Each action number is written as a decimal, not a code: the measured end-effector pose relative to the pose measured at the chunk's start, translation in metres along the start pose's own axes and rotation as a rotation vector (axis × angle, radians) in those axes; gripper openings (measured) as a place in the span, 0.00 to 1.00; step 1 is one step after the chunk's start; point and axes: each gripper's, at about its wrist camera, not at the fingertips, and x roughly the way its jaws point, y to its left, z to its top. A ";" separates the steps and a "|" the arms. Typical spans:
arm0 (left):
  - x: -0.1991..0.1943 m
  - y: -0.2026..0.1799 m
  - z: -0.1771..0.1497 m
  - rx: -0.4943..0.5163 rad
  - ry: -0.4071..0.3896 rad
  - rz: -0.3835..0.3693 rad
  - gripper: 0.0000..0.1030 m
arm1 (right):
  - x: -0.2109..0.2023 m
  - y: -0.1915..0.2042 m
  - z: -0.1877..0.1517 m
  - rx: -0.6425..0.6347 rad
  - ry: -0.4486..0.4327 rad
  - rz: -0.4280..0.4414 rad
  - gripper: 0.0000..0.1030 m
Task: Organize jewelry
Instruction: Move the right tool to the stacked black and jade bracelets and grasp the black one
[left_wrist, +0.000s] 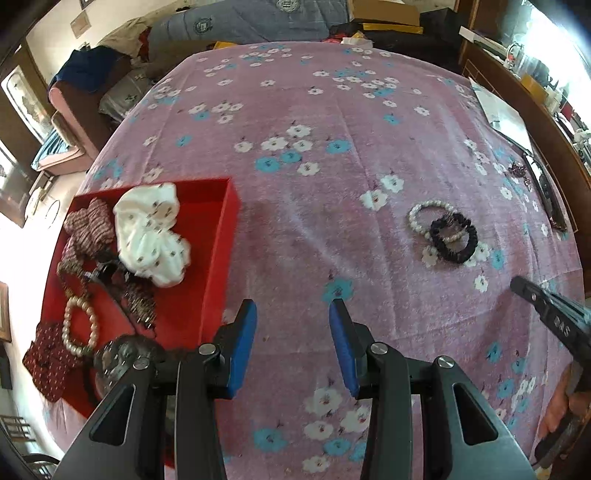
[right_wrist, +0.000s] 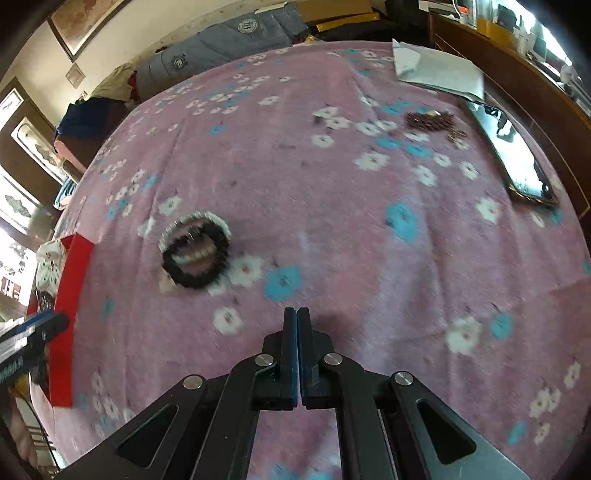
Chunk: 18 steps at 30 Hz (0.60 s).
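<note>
**Two bracelets overlap on the bedspread, away from the red tray**

Two bracelets lie overlapped on the pink floral bedspread (left_wrist: 332, 229): a pearl bracelet (left_wrist: 424, 212) under a black bracelet (left_wrist: 455, 238). Lifting one could drag or drop the other. The left gripper (left_wrist: 293, 347) hovers with fingers spread and empty beside the red tray (left_wrist: 221, 258). The right gripper (right_wrist: 297, 325) has fingers pressed together, holding nothing. Inside the tray sit a white scrunchie (left_wrist: 151, 232), patterned scrunchies (left_wrist: 88, 225), another pearl bracelet (left_wrist: 79, 325) and dark clips (left_wrist: 140, 302). A dark beaded piece (right_wrist: 430, 121) lies far off.
</note>
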 end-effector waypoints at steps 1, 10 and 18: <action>0.001 -0.001 0.002 0.001 -0.002 -0.007 0.38 | -0.002 -0.002 -0.001 0.007 -0.007 0.011 0.01; 0.022 -0.025 0.038 0.037 -0.026 -0.062 0.38 | -0.005 -0.004 -0.001 0.040 -0.055 0.057 0.30; 0.042 -0.035 0.060 0.082 -0.037 -0.116 0.38 | -0.003 -0.008 -0.006 0.041 -0.060 0.095 0.30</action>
